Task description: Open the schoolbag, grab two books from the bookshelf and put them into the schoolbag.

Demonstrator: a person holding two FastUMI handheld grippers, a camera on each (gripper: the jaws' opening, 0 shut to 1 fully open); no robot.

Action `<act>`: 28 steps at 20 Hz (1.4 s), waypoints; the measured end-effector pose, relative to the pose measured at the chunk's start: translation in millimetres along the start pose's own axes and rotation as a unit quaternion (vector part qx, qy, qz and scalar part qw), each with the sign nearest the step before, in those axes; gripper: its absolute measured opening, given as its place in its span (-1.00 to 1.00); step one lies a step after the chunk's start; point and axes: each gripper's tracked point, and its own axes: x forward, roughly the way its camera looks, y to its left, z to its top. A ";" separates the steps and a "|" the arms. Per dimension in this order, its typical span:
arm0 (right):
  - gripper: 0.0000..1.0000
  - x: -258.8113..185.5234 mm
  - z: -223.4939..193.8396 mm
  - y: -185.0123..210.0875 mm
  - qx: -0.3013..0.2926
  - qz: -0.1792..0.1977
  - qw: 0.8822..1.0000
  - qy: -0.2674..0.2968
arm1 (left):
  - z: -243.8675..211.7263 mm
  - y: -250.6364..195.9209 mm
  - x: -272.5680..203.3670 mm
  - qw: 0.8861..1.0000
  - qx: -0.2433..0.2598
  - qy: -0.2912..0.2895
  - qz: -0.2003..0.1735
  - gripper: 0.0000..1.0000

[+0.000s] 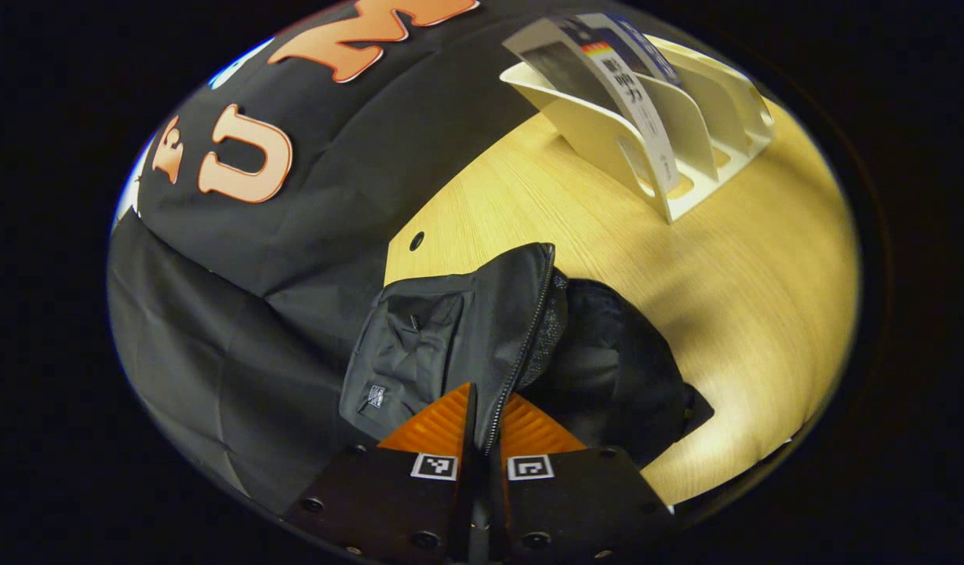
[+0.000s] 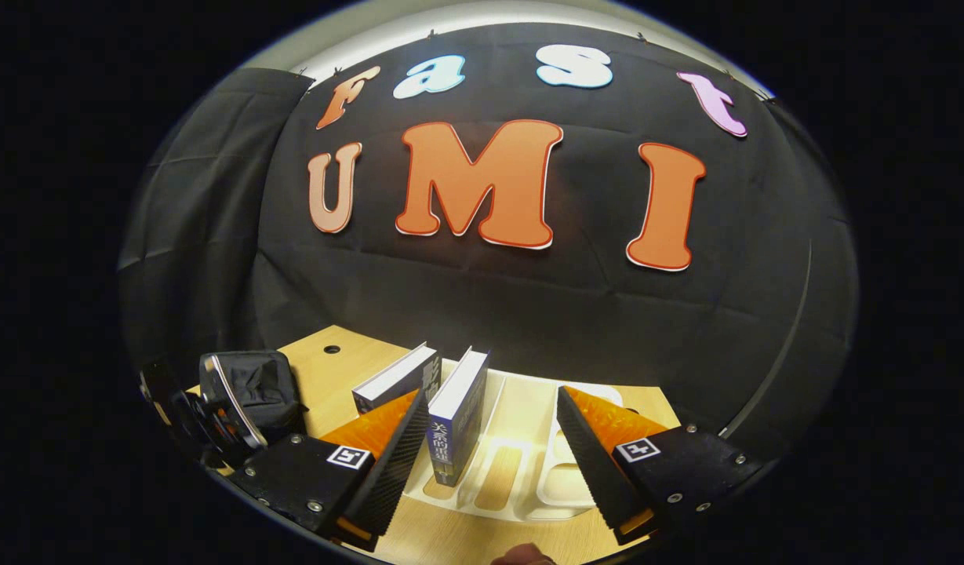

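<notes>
A: Start on the left. What is the left gripper (image 1: 482,428) doing?

B: In the left gripper view its fingers are pinched nearly together on the zipper edge of the schoolbag (image 1: 482,345), holding the front flap up. The bag lies on the wooden table (image 1: 764,298) near the left end, by the black cloth wall (image 1: 293,235). The zip looks parted, and a dark gap shows behind the flap, so I'd judge the opening step done or nearly so.

A: And the books?

B: Both seem to be in the white bookshelf (image 2: 529,486), further right on the table and well apart from the bag. In the right gripper view the left book (image 2: 395,379) leans in one slot and the right book (image 2: 458,420) stands in the next, spine towards the camera.

A: The right gripper (image 2: 485,439)?

B: Spread wide and holding nothing. The right book stands between its fingers, close to its left finger (image 2: 391,463), while the other finger is well clear over the empty slots. I can't tell whether the near finger touches the cover.

A: So what's left?

B: By my reckoning, most of it: close on a book, carry it to the bag, drop it in, then do the same with the second. No book is in the bag yet, as far as I can see.
</notes>
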 end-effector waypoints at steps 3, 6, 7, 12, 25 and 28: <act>0.95 8.5 -0.3 8.9 -0.012 -0.014 1.000 0.025 | 5.3 21.6 -5.1 0.997 -0.025 -0.007 -0.066 -0.82; 0.96 17.3 0.7 24.3 -0.002 -0.031 0.998 0.059 | 14.6 45.3 -11.9 0.991 -0.018 -0.020 -0.129 -0.82; 0.96 21.4 0.3 30.2 0.008 -0.035 0.997 0.075 | 18.5 52.9 -13.6 0.989 -0.014 -0.027 -0.147 -0.82; 0.96 45.6 10.7 66.3 0.044 -0.051 0.988 0.142 | 33.6 91.9 -14.1 0.976 0.006 -0.046 -0.213 -0.83; 0.97 104.3 -0.3 119.9 0.044 -0.031 0.933 0.356 | 62.6 155.4 -24.9 0.941 0.019 -0.057 -0.332 -0.84; 0.97 113.6 -25.8 126.6 0.075 -0.026 0.906 0.416 | 64.4 159.3 -24.9 0.941 0.027 -0.056 -0.333 -0.85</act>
